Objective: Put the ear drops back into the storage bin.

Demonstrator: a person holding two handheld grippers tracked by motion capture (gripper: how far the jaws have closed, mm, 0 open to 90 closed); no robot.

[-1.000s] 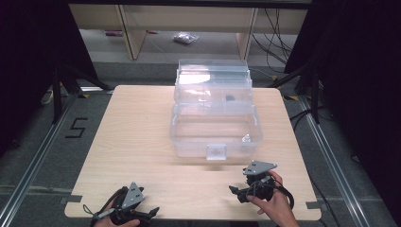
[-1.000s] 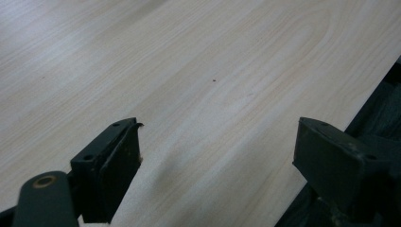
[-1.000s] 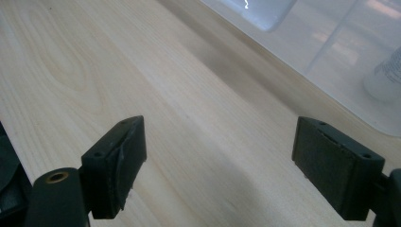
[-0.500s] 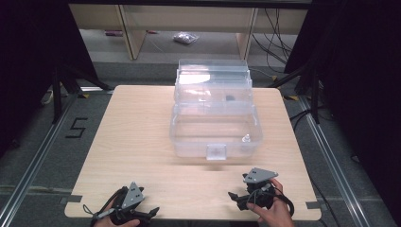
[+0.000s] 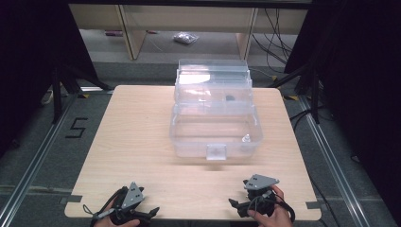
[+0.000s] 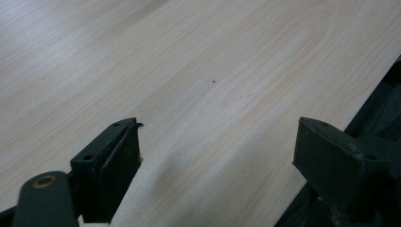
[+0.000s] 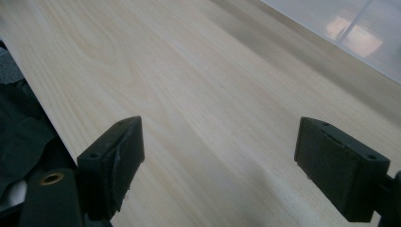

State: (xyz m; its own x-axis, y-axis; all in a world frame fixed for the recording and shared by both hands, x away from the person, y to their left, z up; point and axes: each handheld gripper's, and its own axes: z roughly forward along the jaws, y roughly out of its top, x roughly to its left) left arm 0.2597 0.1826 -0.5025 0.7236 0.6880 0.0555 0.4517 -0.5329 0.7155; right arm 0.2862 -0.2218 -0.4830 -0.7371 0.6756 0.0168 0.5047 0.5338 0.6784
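Pale wood grain covers the table (image 5: 142, 142), at whose near edge two handheld grippers are held low, in the bottom of the high view. The left gripper (image 5: 144, 215) is seen at lower left, gripped from behind by a hand (image 5: 111, 220) that enters at the bottom edge; its grey three-cornered plate is turned upward and its black jaws are pointed toward the right of the frame. The right gripper (image 5: 239, 208) is seen at lower right, cradled by a hand (image 5: 272, 215) whose fingers are wrapped around its body; its jaws are pointed toward the left of the frame, so that the two grippers are turned toward each other, well apart.

In the left gripper view the jaws are spread wide over bare wood, nothing being held between them, and the table's edge is seen running down the right side of the frame. In the right gripper view the jaws are likewise set wide apart and empty, with the table's edge at lower left.

A clear plastic box (image 5: 215, 123) is placed at the centre of the high view, toward the far side of the table, with its lid raised behind it. Its near wall (image 7: 359, 38) is glimpsed at upper right of the right gripper view, well apart from both grippers.
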